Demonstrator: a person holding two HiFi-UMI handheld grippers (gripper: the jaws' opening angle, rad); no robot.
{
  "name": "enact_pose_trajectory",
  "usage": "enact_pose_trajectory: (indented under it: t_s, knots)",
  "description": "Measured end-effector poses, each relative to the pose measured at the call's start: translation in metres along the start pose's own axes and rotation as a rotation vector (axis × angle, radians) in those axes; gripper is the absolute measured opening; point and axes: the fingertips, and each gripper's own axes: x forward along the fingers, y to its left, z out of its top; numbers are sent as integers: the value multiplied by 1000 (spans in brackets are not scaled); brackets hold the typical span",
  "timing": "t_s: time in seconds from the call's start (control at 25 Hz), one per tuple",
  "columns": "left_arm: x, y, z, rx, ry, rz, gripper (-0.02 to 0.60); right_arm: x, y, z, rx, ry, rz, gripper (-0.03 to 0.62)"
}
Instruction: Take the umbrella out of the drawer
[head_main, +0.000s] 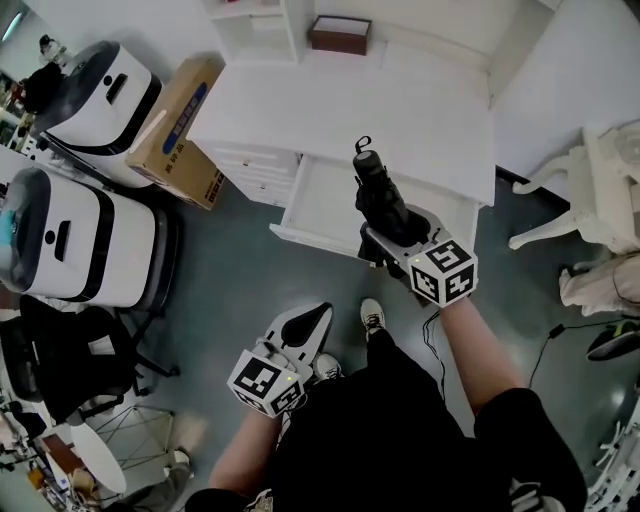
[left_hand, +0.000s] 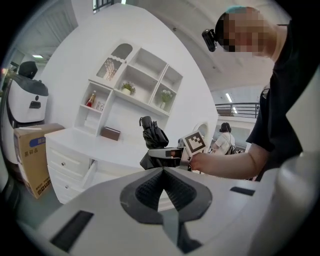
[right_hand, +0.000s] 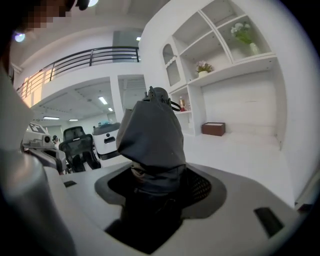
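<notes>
A folded black umbrella (head_main: 382, 200) is held upright over the open white drawer (head_main: 325, 205), its strap end pointing away from me. My right gripper (head_main: 400, 235) is shut on the umbrella's lower part; in the right gripper view the umbrella (right_hand: 152, 145) fills the space between the jaws. The left gripper view shows the same umbrella (left_hand: 152, 137) above the desk, held by the right gripper (left_hand: 167, 153). My left gripper (head_main: 300, 328) hangs low near my knees, jaws shut with nothing in them (left_hand: 162, 186).
A white desk (head_main: 400, 110) with a shelf unit behind it carries a brown box (head_main: 340, 34). A cardboard box (head_main: 180, 130) leans at the desk's left. Two white machines (head_main: 75, 235) and a black chair (head_main: 70, 365) stand left; a white chair (head_main: 600, 190) stands right.
</notes>
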Motion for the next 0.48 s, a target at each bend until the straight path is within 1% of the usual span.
enact_pose_trajectory:
  t_s: [0.24, 0.48]
  knots:
    - [-21, -6, 15, 21, -45, -11, 5, -39, 34, 24, 97, -124, -15, 270]
    - [-49, -14, 17, 49, -76, -28, 5, -68, 69, 25, 151, -192, -44, 270]
